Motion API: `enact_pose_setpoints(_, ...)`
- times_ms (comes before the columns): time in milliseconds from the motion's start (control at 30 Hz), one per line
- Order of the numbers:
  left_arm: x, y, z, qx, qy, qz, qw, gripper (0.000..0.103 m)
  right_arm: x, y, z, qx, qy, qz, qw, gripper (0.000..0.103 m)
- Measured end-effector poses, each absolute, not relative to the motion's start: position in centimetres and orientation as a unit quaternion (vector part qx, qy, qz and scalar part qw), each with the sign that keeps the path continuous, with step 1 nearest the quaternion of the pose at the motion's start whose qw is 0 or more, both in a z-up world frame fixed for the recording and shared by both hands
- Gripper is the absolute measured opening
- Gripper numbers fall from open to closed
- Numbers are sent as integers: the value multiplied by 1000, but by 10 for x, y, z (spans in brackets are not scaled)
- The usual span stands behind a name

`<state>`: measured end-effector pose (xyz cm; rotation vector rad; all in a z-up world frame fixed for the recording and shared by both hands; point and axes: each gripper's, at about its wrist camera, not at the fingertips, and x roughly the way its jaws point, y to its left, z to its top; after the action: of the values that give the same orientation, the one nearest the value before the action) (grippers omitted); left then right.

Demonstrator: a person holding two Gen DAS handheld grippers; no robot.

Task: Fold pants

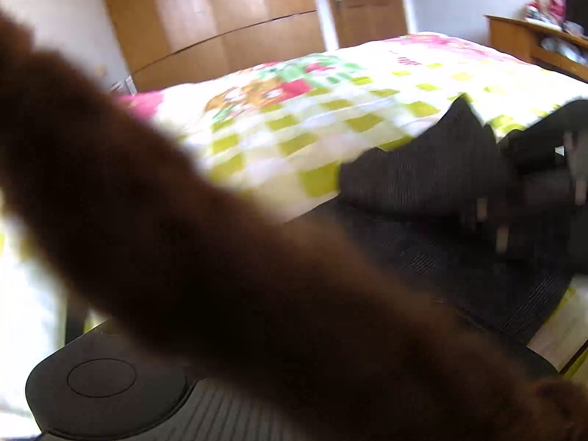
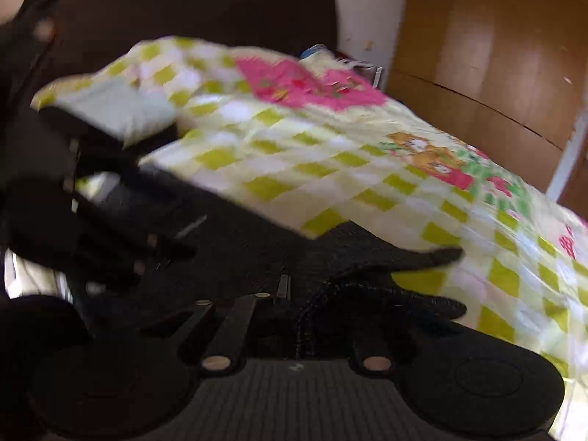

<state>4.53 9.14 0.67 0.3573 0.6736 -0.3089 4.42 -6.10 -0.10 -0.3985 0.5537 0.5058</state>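
Brown, fuzzy and out of focus, a sleeve or arm (image 1: 220,257) crosses most of our left wrist view and hides our left gripper's fingers, so we cannot tell whether they are parted or closed, or whether they hold anything. Past it, the dark pants (image 1: 422,176) lie bunched on the checked bedspread (image 1: 330,117), with our right gripper (image 1: 533,191) blurred beside them at the right edge. A wooden wardrobe (image 1: 220,18) stands behind the bed.

From our right wrist view, the right gripper (image 2: 294,294) looks closed down on a ridge of the pants (image 2: 330,253), dark cloth gathered between its fingers and spreading onto the bedspread (image 2: 367,154). At the left, the left gripper (image 2: 121,220) shows as a smeared dark shape; its opening is unreadable here too.

We judge the risks this way: both views are motion-blurred, so a fast pull could slip the cloth free, or the bedspread could be pinched along with it. With the left view blocked, we might also misplace that grip.
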Motion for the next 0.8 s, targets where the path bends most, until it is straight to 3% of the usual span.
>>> enact_pose_setpoints(100, 37, 114, 1, 147, 332, -137, 922, 53, 36, -41, -25, -227, 275, 231, 905, 25)
enact_pose_setpoints(500, 22, 145, -10, 102, 316, -144, 932, 53, 49, -28, 16, -182, 270, 197, 925, 37)
enact_pose_setpoints(567, 18, 152, -9, 105, 314, -130, 934, 53, 55, -21, 19, -178, 272, 199, 925, 33)
enact_pose_setpoints(600, 16, 155, -8, 105, 312, -126, 936, 53, 57, -19, 20, -172, 276, 198, 925, 24)
enact_pose_setpoints(800, 15, 172, -10, 82, 316, -120, 938, 56, 71, -20, 44, -99, 295, 168, 935, 24)
